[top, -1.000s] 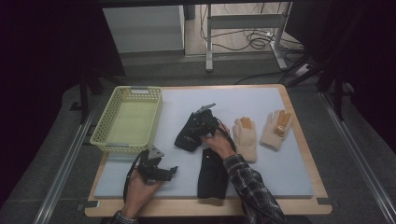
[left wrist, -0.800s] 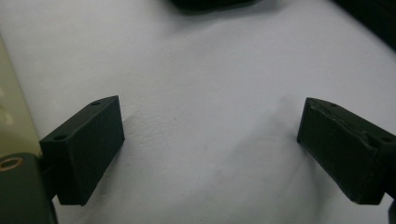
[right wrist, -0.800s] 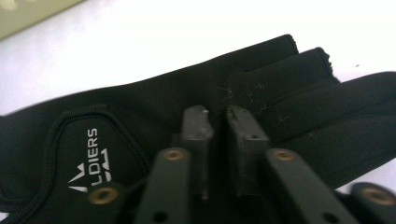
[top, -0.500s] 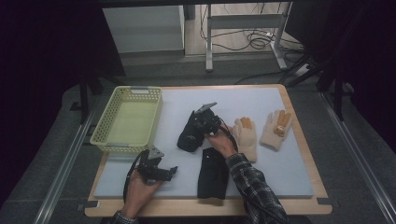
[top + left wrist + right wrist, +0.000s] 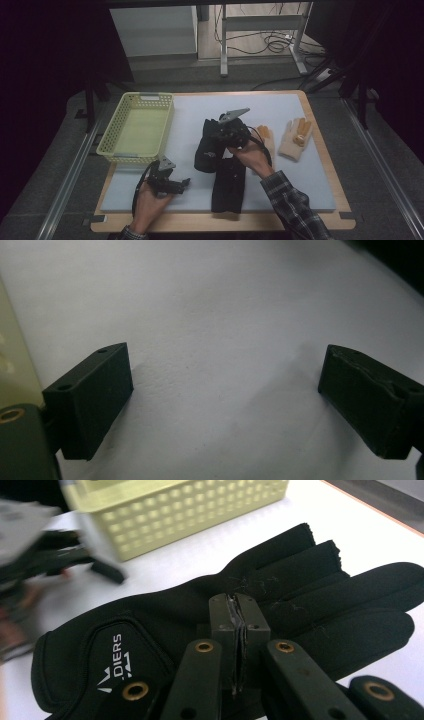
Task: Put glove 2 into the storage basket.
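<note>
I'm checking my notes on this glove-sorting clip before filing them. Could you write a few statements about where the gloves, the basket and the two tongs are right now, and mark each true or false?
1. The right tongs are shut on a black glove. True.
2. The left tongs are shut on a glove. False: their jaws stand wide apart over the bare white mat.
3. The yellow basket holds a glove. False: no glove lies in it.
4. Two cream gloves lie on the mat to the right of the black ones. True.
5. A second black glove lies on the mat near the table's front edge. True.
</note>
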Available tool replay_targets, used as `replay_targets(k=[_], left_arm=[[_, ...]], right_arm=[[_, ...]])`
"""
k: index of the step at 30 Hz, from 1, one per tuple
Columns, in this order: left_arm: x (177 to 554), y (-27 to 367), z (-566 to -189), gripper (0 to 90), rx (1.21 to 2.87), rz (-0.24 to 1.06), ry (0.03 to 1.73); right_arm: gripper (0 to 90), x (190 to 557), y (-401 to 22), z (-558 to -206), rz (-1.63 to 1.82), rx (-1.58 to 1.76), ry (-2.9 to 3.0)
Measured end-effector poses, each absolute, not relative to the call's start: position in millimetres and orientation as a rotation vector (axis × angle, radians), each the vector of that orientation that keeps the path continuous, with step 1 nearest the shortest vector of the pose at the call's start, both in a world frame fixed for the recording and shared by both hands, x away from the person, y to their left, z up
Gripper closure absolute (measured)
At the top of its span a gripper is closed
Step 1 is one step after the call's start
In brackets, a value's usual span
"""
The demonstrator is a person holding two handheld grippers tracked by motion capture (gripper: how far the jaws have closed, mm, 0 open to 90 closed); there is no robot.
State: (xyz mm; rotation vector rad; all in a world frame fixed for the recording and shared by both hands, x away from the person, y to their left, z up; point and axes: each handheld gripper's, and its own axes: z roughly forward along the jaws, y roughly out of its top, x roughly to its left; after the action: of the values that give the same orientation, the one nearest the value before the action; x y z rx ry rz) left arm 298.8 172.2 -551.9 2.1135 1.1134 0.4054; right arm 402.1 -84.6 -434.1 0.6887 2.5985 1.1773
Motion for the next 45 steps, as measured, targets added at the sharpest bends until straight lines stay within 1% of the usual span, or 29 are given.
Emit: replay_targets(k=[4,8,13,14,16,18,19,20,21,22,23,24,25,28,31,32,34,35,37,38,39,42,45], left_arm=[[298.7,171.9,-552.0,7.4,2.108,0.405,1.116],[298.7,171.8,-552.0,7.4,2.107,0.403,1.118],[298.7,171.8,-552.1,7.4,2.106,0.404,1.118],[298.7,171.7,-552.2,7.4,2.104,0.404,1.117],[298.7,171.7,-552.1,7.4,2.106,0.405,1.118],[298.7,171.8,-552.1,7.4,2.106,0.404,1.118],[298.7,171.8,-552.1,7.4,2.107,0.405,1.118],[298.7,171.8,-552.0,7.4,2.108,0.405,1.117],[298.6,171.8,-552.1,7.4,2.106,0.405,1.118],[298.6,171.7,-552.1,7.4,2.106,0.406,1.118],[298.6,171.8,-552.1,7.4,2.106,0.406,1.118],[298.6,171.8,-552.1,7.4,2.106,0.406,1.118],[298.6,172.0,-551.9,7.4,2.111,0.405,1.115],[298.6,172.0,-551.9,7.4,2.111,0.405,1.115],[298.7,172.1,-551.9,7.4,2.112,0.405,1.115],[298.7,172.0,-551.9,7.4,2.112,0.405,1.115],[298.7,172.1,-551.9,7.4,2.111,0.404,1.116],[298.7,172.2,-551.9,7.4,2.111,0.403,1.115],[298.8,172.3,-551.8,7.4,2.111,0.401,1.116],[298.8,172.4,-551.8,7.4,2.109,0.399,1.117],[298.8,172.5,-551.8,7.4,2.109,0.398,1.117],[299.0,172.8,-551.6,7.0,2.109,0.389,1.116],[298.6,173.7,-551.4,6.3,2.103,0.382,1.113]], right_arm=[[86.9,373.3,-104.8,-426.1,1.186,0.657,2.624],[86.8,347.1,-125.7,-429.6,1.164,0.640,2.653],[86.7,325.3,-140.2,-448.1,1.112,0.627,2.710],[86.6,322.2,-141.5,-458.0,1.105,0.629,2.723],[86.5,321.5,-141.0,-463.5,1.098,0.638,2.729],[84.7,321.8,-138.1,-477.1,1.081,0.645,2.739],[82.6,322.3,-136.2,-484.6,1.067,0.657,2.732],[78.1,322.9,-134.3,-492.3,1.061,0.675,2.731],[64.1,323.9,-131.9,-502.5,1.068,0.700,2.736],[64.1,323.9,-131.9,-502.5,1.068,0.700,2.736],[55.2,323.5,-132.9,-501.7,1.090,0.709,2.722],[55.2,323.5,-132.9,-501.7,1.090,0.709,2.722],[50.5,322.2,-137.9,-494.9,1.091,0.708,2.695],[49.0,321.0,-147.7,-488.4,1.102,0.716,2.671],[50.4,317.9,-174.9,-486.5,1.144,0.795,2.629],[50.4,317.9,-174.9,-486.5,1.144,0.795,2.629],[54.6,314.1,-187.7,-492.6,1.166,0.820,2.622],[58.7,311.1,-193.6,-497.2,1.177,0.814,2.615],[70.1,304.1,-202.5,-507.8,1.211,0.826,2.620],[81.4,297.2,-208.0,-517.1,1.219,0.845,2.628],[84.0,294.1,-209.5,-520.9,1.224,0.839,2.629],[86.2,288.4,-209.6,-526.6,1.246,0.827,2.645],[86.3,284.2,-203.3,-530.3,1.225,0.789,2.657]])
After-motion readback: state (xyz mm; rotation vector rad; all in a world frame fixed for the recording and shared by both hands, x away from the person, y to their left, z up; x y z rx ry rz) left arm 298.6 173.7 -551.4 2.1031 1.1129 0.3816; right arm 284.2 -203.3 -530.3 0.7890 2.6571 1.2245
